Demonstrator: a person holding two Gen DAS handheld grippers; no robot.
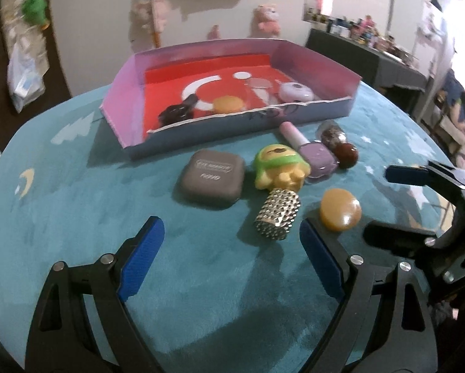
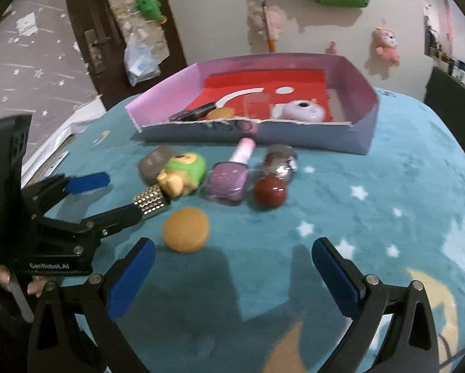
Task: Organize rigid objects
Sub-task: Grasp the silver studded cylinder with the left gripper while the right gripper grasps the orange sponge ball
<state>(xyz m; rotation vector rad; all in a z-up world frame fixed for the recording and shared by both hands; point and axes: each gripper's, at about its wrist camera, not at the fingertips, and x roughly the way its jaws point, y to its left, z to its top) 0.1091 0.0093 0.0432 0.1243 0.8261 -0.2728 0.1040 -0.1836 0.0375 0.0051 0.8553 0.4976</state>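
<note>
The loose items lie in a cluster on the teal table (image 1: 77,217), on the near side of the pink box (image 1: 347,105), which already holds several items.

The left tongs (image 1: 232,242) stand wide open and hold nothing. The right tongs (image 2: 232,267) also stand wide open and empty.

Nearest item to both tongs: the orange disc (image 2: 186,229). In the right wrist view it lies just beyond the left-hand blue pad, slightly left of the centre line of the right tongs. In the left wrist view the same disc (image 1: 339,212) lies just past the right-hand pad, outside the gap. The disc is round and has no long axis, so the right tongs need no roll to suit it, only a small shift to the left.

The studded silver cap (image 1: 277,216) lies just beyond the tips of the left tongs, right of their centre line. Its long axis runs near to far, tilted slightly right at the far end. A grip across its short width suits the left tongs as they now stand.

Judgement: the disc falls to the right hand, the cap to the left.

The two tongs are close together; their tips could collide if both advance.
</note>
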